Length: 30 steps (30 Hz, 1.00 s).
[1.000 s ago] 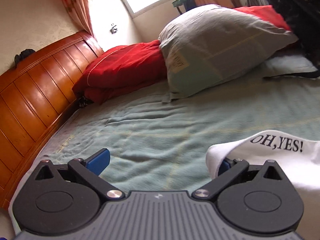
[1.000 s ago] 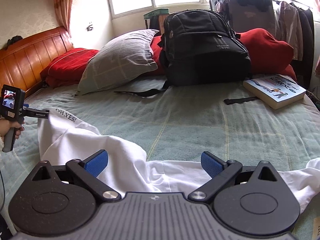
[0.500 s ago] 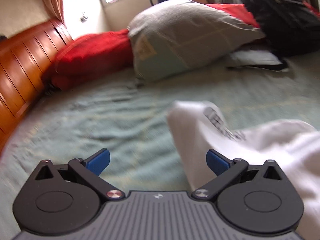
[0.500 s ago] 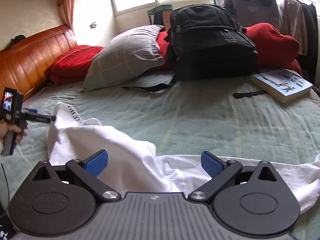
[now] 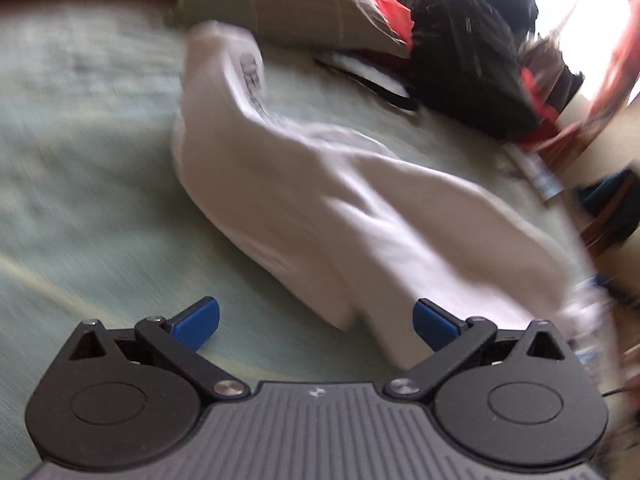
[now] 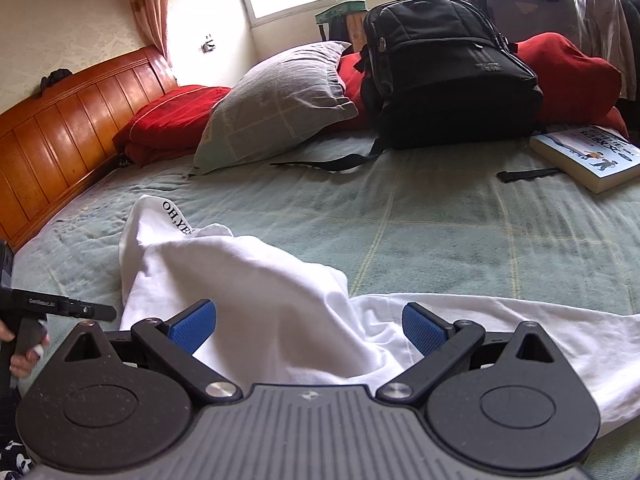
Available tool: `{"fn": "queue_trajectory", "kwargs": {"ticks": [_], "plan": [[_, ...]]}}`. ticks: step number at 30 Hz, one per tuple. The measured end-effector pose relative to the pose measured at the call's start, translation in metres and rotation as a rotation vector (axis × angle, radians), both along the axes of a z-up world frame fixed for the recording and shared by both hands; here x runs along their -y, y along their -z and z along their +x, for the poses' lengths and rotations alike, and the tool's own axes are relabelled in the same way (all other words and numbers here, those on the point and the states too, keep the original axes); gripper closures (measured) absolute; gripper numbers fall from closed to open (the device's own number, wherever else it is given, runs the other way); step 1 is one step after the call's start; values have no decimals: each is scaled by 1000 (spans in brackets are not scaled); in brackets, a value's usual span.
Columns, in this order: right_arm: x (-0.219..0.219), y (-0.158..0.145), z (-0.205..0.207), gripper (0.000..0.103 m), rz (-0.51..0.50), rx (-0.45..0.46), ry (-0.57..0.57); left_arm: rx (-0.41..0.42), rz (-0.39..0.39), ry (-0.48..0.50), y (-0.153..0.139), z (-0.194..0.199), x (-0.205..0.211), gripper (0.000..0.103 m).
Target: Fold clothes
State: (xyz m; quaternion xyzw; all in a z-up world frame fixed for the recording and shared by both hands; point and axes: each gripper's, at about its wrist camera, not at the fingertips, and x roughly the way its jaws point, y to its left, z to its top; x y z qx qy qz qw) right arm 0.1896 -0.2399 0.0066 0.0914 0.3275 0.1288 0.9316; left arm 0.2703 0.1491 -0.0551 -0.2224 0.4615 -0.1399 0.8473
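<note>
Right wrist alone shows book [image 6: 592, 156]; both tools gape over white shirt [image 6: 256, 280].

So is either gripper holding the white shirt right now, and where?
Neither. Left gripper and right gripper are both open; the white shirt lies loose on the bed.

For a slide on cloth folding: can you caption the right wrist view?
Open right gripper poised over a crumpled white T-shirt on a green bedspread, backpack behind.
</note>
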Motion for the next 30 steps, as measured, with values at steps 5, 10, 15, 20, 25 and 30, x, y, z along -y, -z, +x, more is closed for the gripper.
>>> {"fn": "queue_trajectory", "kwargs": {"ticks": [5,10,15,20,25,30], "plan": [[-7,-2,-1,1,45,-21,-59,-16,-83,-42,12,10,-3,1],[-29,-2,-2,1,64,-36,-162,-2,-240,-128,27,24,-20,1],[-53,-4,-1,0,105,-31,-239,42,-434,-243,45,28,-42,3],[-66,-7,-2,0,113,-20,-296,67,-488,-261,53,8,-44,17],[-63,-5,-2,0,117,-33,-288,14,-534,-361,82,12,-64,80],[-58,-7,-4,0,109,-23,-282,-33,-517,-351,88,24,-60,93]]}}
